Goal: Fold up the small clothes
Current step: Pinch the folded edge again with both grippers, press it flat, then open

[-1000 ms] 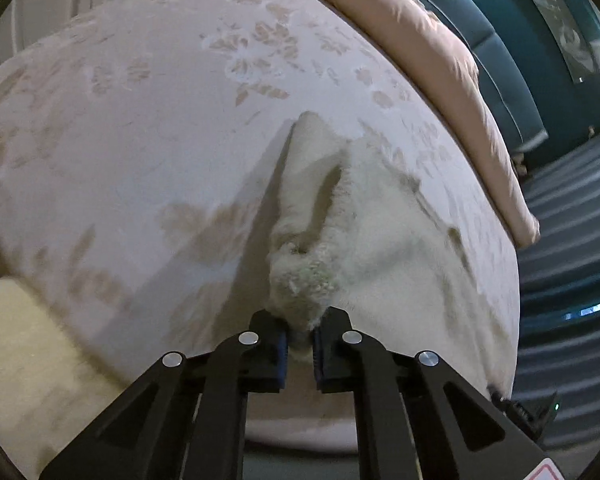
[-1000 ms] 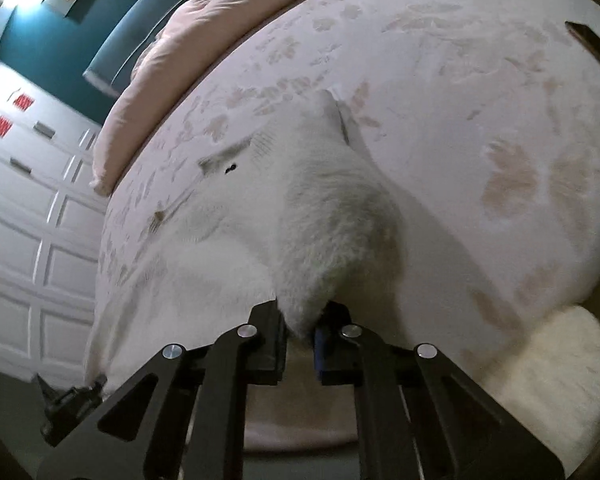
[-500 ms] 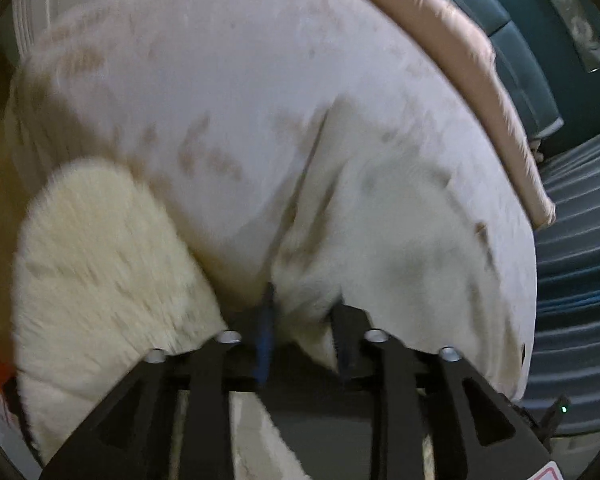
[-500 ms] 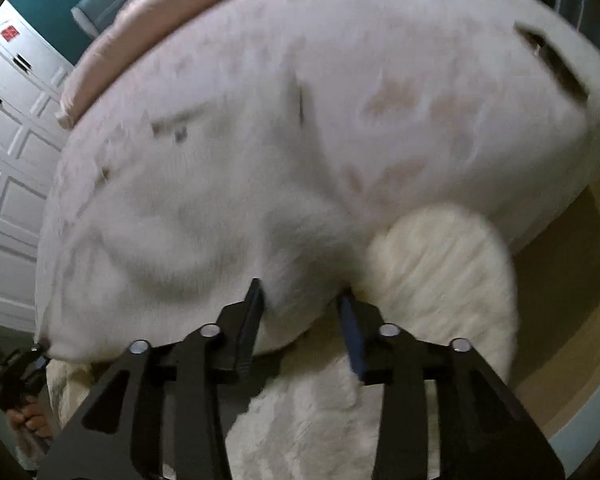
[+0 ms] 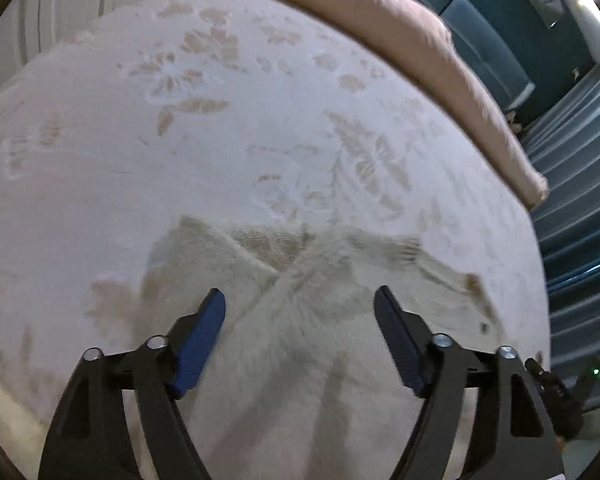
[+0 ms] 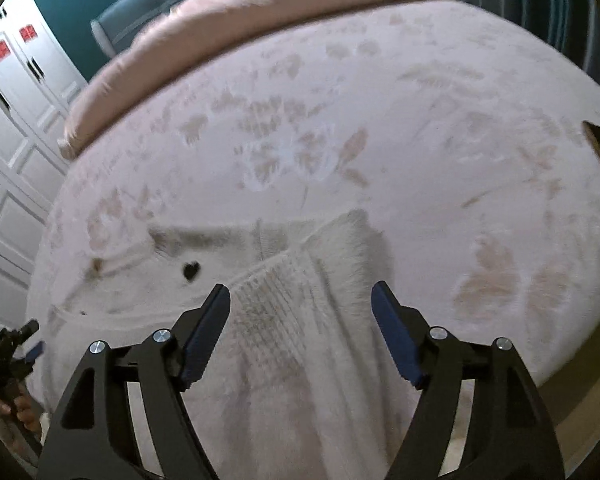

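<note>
On the bed, near its front edge, a small fluffy white garment (image 5: 320, 320) lies spread over the pale floral bedspread (image 5: 228, 128), its upper edge running across the cover and a fold crossing its middle like an overlapped front. From the right side the same garment (image 6: 284, 320) shows a ribbed knit panel just ahead of the fingers, a small black heart (image 6: 191, 270) stitched on the fuzzy part to the left of that panel, and a brownish spot near its far left corner. The left gripper (image 5: 300, 312) hangs tilted down over the garment with its jaws spread, having just been opening; the blue pads (image 5: 198, 344) stand well apart and nothing is pinched between them, the cloth lying below. The right gripper (image 6: 300, 308) is the same, jaws parted and just been opening, the ribbed panel seen between its fingers but not clamped. A long pinkish bolster (image 5: 420, 60) runs along the far side of the bed, with a teal padded headboard (image 5: 484, 48) behind it. White panelled wardrobe doors (image 6: 12, 128) stand off to the left in the right view, and at that view's lower left corner the other gripper's black tip (image 6: 8, 352) shows, with fingers of a hand (image 6: 20, 416) under it.
</note>
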Motion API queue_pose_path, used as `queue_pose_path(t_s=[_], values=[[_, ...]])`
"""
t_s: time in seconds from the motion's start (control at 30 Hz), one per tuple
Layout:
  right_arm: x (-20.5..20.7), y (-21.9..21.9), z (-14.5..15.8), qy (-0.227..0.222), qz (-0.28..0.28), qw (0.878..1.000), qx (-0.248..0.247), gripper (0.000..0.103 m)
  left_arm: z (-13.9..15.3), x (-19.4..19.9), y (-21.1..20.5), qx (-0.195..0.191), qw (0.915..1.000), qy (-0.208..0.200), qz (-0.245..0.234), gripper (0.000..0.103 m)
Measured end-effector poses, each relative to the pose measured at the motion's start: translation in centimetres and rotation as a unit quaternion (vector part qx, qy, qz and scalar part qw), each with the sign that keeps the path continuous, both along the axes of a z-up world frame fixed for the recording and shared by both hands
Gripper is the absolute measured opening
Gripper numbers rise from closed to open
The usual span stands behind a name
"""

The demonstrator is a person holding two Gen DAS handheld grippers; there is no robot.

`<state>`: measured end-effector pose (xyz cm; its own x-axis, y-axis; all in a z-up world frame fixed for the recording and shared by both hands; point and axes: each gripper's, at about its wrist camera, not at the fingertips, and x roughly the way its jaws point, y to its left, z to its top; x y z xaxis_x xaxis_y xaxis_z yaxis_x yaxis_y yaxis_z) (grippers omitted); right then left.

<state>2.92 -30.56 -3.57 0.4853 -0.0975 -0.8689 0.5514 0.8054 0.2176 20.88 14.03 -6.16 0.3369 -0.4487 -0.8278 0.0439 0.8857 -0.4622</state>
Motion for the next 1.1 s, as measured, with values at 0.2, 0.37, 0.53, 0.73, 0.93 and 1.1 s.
queue_pose_path(t_s=[0.2, 0.37, 0.53, 0.73, 0.93, 1.1], values=[[-0.2, 0.8, 3.4, -0.040, 0.039, 0.998, -0.029, 0.011, 3.4, 0.3, 1.0, -0.023, 0.9985, -0.040, -0.029, 0.007], [-1.7, -1.0, 10.7, -0.191, 0.002, 0.981, -0.008, 0.009, 9.6, 1.8, 2.7, -0.052, 0.9925, -0.111, 0.004, 0.006], [4.0, -3.2, 2.4, -0.059, -0.011, 0.998, -0.016, 0.009, 2.4, 5.1, 0.1, 0.032, 0.9986, -0.041, -0.007, 0.007], [5.4, -3.8, -3.0, 0.011, -0.035, 0.999, -0.001, 0.014, -2.8, 4.8, -0.7, 0.081, 0.9961, -0.035, 0.008, 0.014], [3.0, -0.1, 4.0, -0.048, -0.016, 0.998, -0.043, 0.020, 2.8, 2.3, -0.5, 0.090, 0.9928, -0.078, 0.014, 0.014], [2.7, 11.9, 4.4, -0.057, 0.141, 0.988, 0.012, 0.023, 6.5, -4.1, -4.7, 0.027, 0.9944, -0.094, -0.041, 0.033]])
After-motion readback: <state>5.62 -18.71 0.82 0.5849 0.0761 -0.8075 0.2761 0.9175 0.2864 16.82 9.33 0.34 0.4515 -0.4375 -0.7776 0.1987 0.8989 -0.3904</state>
